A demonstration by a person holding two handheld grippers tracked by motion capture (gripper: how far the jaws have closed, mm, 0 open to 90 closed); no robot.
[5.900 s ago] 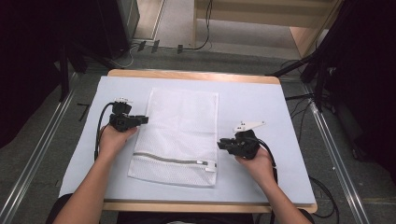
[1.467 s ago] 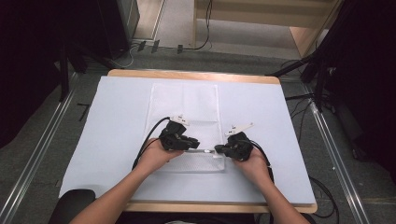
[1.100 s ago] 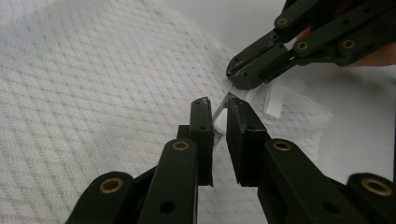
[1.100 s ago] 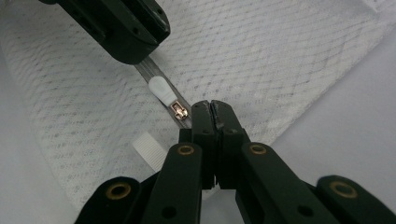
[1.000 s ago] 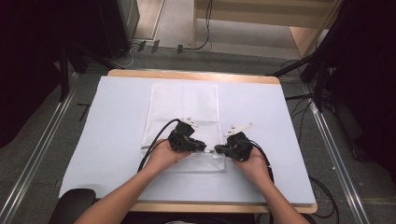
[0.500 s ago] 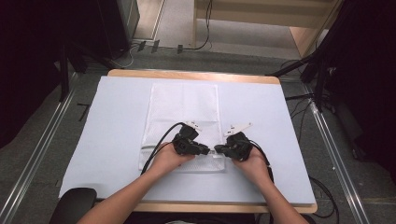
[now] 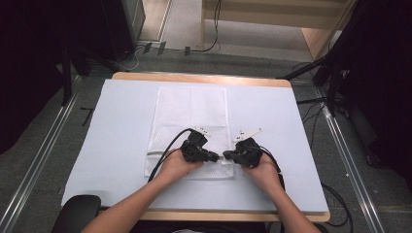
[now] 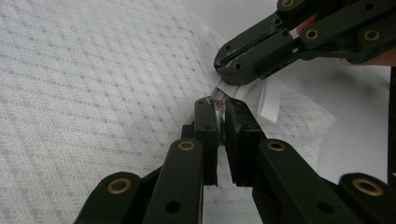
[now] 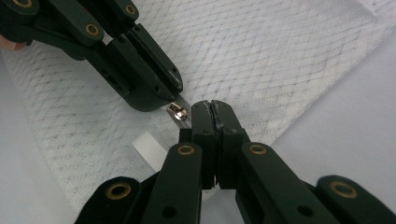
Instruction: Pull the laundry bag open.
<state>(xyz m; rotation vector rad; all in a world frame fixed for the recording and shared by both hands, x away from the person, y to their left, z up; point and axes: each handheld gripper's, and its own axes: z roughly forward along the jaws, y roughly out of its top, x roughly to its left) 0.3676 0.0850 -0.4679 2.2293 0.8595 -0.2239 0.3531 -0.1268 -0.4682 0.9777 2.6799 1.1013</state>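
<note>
Mesh laundry bag [image 7: 190, 121] lies flat mid-table, light, limp, slippery, so take the metal zipper pull [image 9: 179, 112]: left gripper [image 8: 219, 105], jaws just closing, pinches it while right gripper [image 9: 212, 106], pressed together, clamps the bag's edge beside it.

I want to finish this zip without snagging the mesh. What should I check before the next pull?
1. Left hand-held gripper on the zipper pull: ok, its jaws have just been closing on it.
2. Right hand-held gripper pinching the mesh bag at its edge: ok.
3. Bag lying flat on the table: ok.
4. Mesh clear of the slider: cannot tell.
5. Zipper fully closed: cannot tell.
</note>
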